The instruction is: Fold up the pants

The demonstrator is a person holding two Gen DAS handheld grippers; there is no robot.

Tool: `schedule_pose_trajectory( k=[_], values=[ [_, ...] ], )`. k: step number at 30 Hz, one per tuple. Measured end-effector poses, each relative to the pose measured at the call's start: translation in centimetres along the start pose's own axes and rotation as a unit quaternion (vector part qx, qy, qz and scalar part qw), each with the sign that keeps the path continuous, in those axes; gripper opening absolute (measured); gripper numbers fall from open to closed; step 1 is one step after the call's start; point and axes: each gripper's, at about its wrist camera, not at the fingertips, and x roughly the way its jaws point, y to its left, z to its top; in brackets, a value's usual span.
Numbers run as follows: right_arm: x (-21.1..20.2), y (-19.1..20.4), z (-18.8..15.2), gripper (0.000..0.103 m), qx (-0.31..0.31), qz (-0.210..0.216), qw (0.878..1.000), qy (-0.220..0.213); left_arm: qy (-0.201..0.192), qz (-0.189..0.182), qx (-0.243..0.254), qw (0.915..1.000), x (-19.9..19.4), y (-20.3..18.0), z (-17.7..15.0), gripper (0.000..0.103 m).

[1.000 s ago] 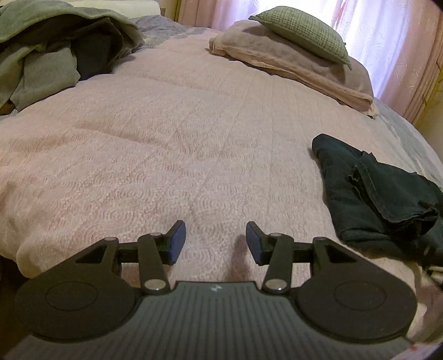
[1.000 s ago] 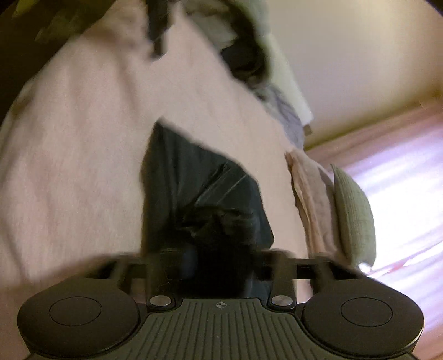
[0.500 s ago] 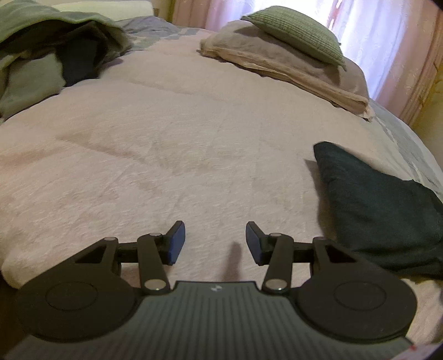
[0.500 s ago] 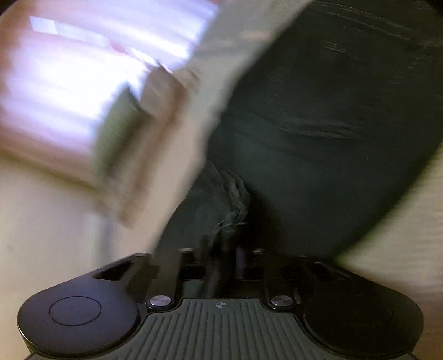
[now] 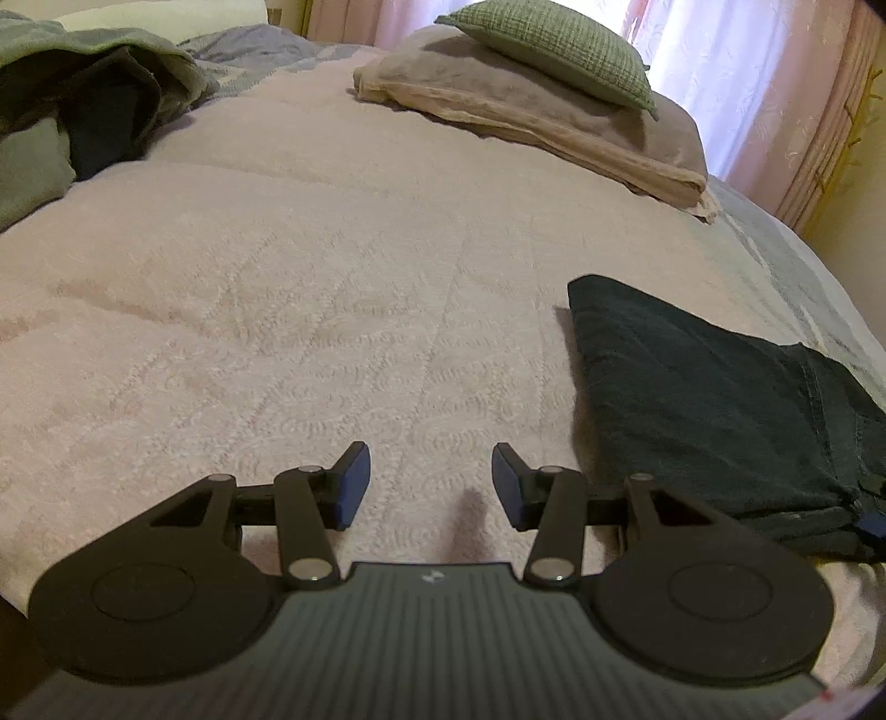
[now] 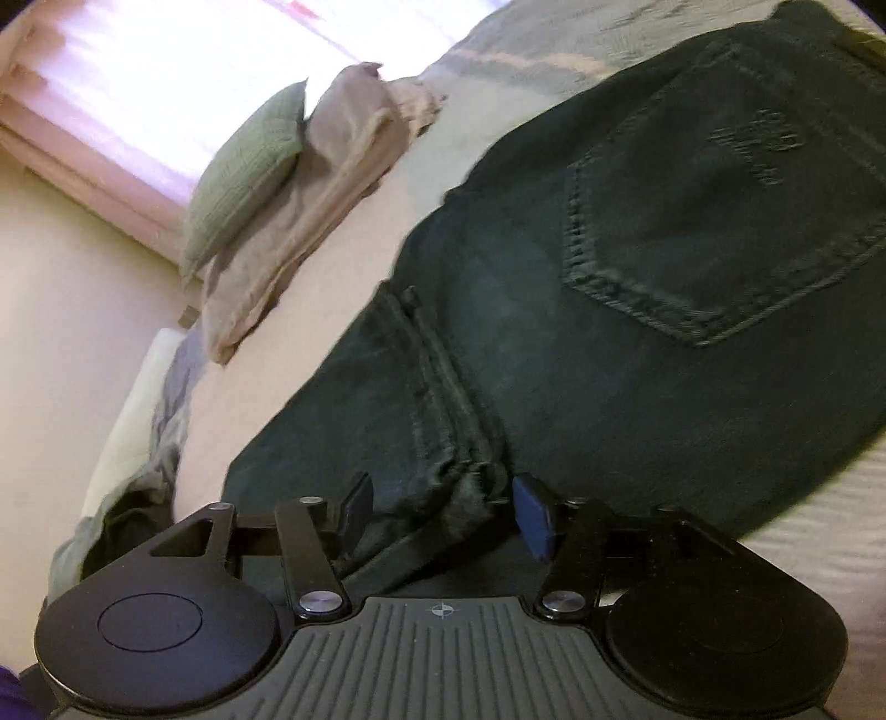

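Note:
Dark denim pants (image 5: 720, 399) lie folded flat on the pink bedspread (image 5: 332, 277), to the right of my left gripper (image 5: 429, 482). That gripper hovers open over bare bedspread with nothing between its pads. In the right wrist view the pants (image 6: 637, 332) fill the frame, back pocket (image 6: 720, 194) facing up. My right gripper (image 6: 443, 504) sits at the pants' near edge and its jaws are opening. A bunched seam of denim (image 6: 459, 487) lies between the pads, and the blue right pad stands clear of the cloth.
A green cushion (image 5: 542, 50) rests on a beige pillow (image 5: 526, 116) at the far side of the bed. A heap of green and dark clothes (image 5: 83, 122) lies at the far left. Pink curtains (image 5: 764, 72) hang at the right.
The pants went from a crumpled heap to a flat fold. The right gripper swung around over them and its jaws parted from the denim. The left gripper drifted across the bedspread.

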Motion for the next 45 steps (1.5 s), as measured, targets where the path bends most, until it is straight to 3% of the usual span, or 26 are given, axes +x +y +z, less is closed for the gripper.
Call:
schedule_pose_trajectory(
  k=[1, 2, 6, 11, 15, 17, 19, 21, 24, 28, 32, 36, 37, 39, 40, 42, 44, 45],
  values=[
    [0.5, 0.3, 0.2, 0.016, -0.004, -0.004, 1.0, -0.001, 0.002, -0.002, 0.001, 1.0, 0.1, -0.2, 0.0, 0.043],
    [0.5, 0.1, 0.2, 0.014, -0.01, -0.008, 1.0, -0.001, 0.003, -0.003, 0.002, 1.0, 0.2, -0.4, 0.0, 0.043],
    [-1.8, 0.6, 0.9, 0.013, 0.026, 0.026, 0.999, -0.032, -0.001, -0.006, 0.003, 1.0, -0.1, -0.9, 0.1, 0.043],
    [0.0, -1.1, -0.2, 0.013, 0.051, -0.038, 0.998, -0.006, 0.011, -0.012, 0.017, 0.9997, 0.8, -1.3, 0.2, 0.043],
    [-0.7, 1.0, -0.4, 0.013, -0.019, -0.041, 0.999, -0.024, 0.014, -0.022, 0.03, 0.9992, 0.9, -2.2, 0.4, 0.043],
    [0.0, 1.4, -0.3, 0.016, -0.055, -0.068, 0.996, 0.002, 0.017, -0.024, 0.037, 0.9989, 1.2, -2.7, 0.6, 0.043],
    [-0.8, 2.3, -0.2, 0.026, -0.088, -0.098, 0.991, 0.001, 0.015, -0.027, 0.042, 0.9986, 1.3, -3.3, 1.0, 0.042],
    [-2.1, 4.3, 0.0, 0.031, -0.156, -0.139, 0.977, -0.046, 0.006, -0.037, 0.052, 0.9979, 1.2, -3.9, 1.5, 0.041],
    [-1.1, 6.7, 1.4, 0.031, -0.243, -0.144, 0.956, -0.082, -0.004, -0.045, 0.082, 0.9956, 1.9, -5.9, 3.1, 0.039],
    [2.3, 8.6, 3.1, 0.031, -0.315, -0.107, 0.941, -0.068, -0.024, -0.076, 0.122, 0.9893, 4.0, -9.7, 6.0, 0.038],
    [8.2, 10.5, 3.5, 0.025, -0.405, -0.101, 0.907, -0.057, -0.019, -0.107, 0.16, 0.9811, 8.3, -14.2, 7.8, 0.035],
    [13.8, 8.1, 4.0, 0.022, -0.441, -0.174, 0.88, -0.022, 0.004, -0.076, 0.202, 0.9764, 14.5, -16.2, 7.6, 0.036],
    [13.9, 6.9, 4.3, 0.025, -0.425, -0.163, 0.89, -0.013, 0.007, -0.07, 0.214, 0.9744, 16.0, -16.2, 7.3, 0.036],
    [13.3, 5.0, 5.3, 0.025, -0.359, -0.139, 0.923, -0.008, 0.003, -0.07, 0.201, 0.977, 17.3, -15.4, 7.3, 0.036],
    [12.7, 4.7, 5.5, 0.025, -0.342, -0.138, 0.929, -0.01, 0.004, -0.063, 0.186, 0.9806, 17.4, -14.8, 7.7, 0.035],
    [10.9, 4.7, 5.4, 0.025, -0.315, -0.161, 0.935, -0.03, -0.004, -0.04, 0.174, 0.9839, 16.4, -13.7, 8.5, 0.025],
    [8.2, 5.2, 4.9, 0.025, -0.31, -0.208, 0.926, -0.061, -0.009, -0.029, 0.157, 0.9871, 14.3, -12.2, 8.9, 0.022],
    [6.7, 5.5, 4.1, 0.025, -0.318, -0.203, 0.924, -0.071, -0.008, -0.033, 0.149, 0.9882, 13.2, -11.8, 8.8, 0.022]
  ],
)
